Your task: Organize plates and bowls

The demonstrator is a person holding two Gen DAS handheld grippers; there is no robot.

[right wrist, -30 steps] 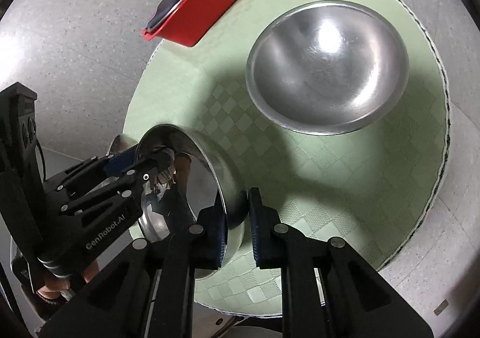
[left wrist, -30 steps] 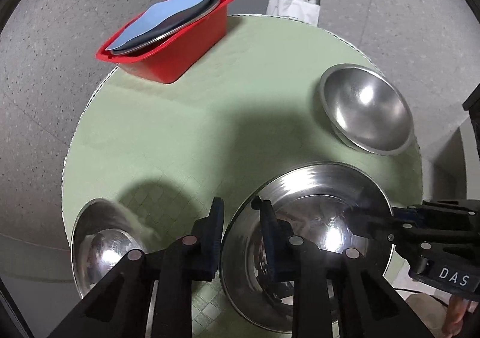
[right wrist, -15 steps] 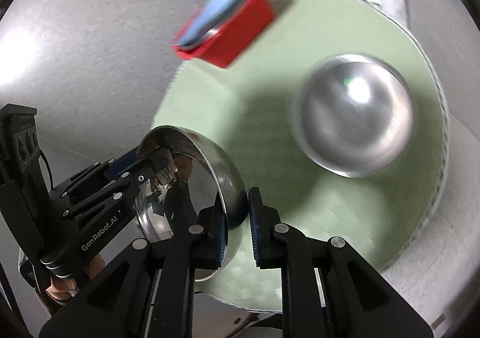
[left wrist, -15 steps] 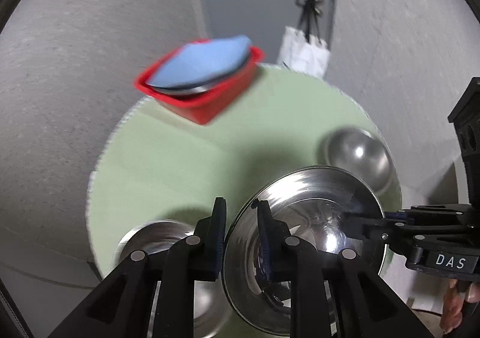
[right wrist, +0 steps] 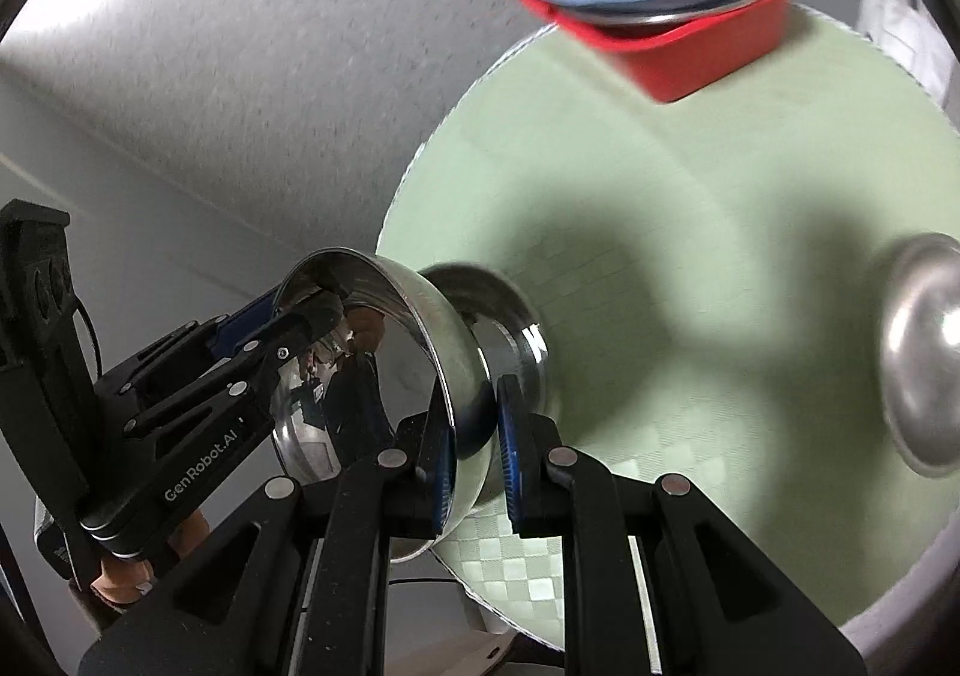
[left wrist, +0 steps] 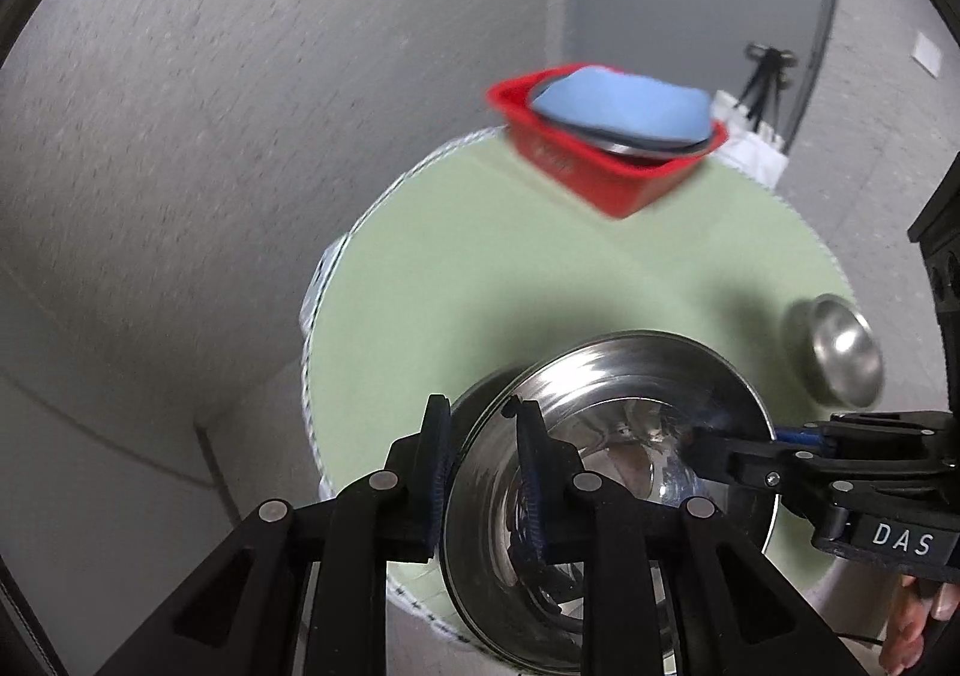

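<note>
Both grippers grip one steel bowl, held tilted above the near edge of the round green bench (left wrist: 480, 280).

Left gripper (left wrist: 480, 472): fingers nearly together, clamped on the rim of the large steel bowl (left wrist: 624, 436). One pad lies outside the wall, the other inside the hollow. Seen from the right wrist, the same gripper (right wrist: 318, 310) reaches in from the left and bites the far rim.

Right gripper (right wrist: 474, 436): fingers drawn tight on the opposite rim of that bowl (right wrist: 444, 352), blue pads on either side of the thin wall. From the left wrist it enters from the right side, its tips (left wrist: 696, 436) at the rim.

Directly under the held bowl, a second steel bowl (right wrist: 510, 316) sits on the bench; whether the two touch I cannot tell.

A third steel bowl (left wrist: 840, 352) sits near the bench's right edge, well apart from the others.

Red bin (left wrist: 600, 178) at the far edge of the bench, carrying a metal plate (right wrist: 690, 12) with a blue plate (left wrist: 618, 105) on top.

Frames motion-blurred.
</note>
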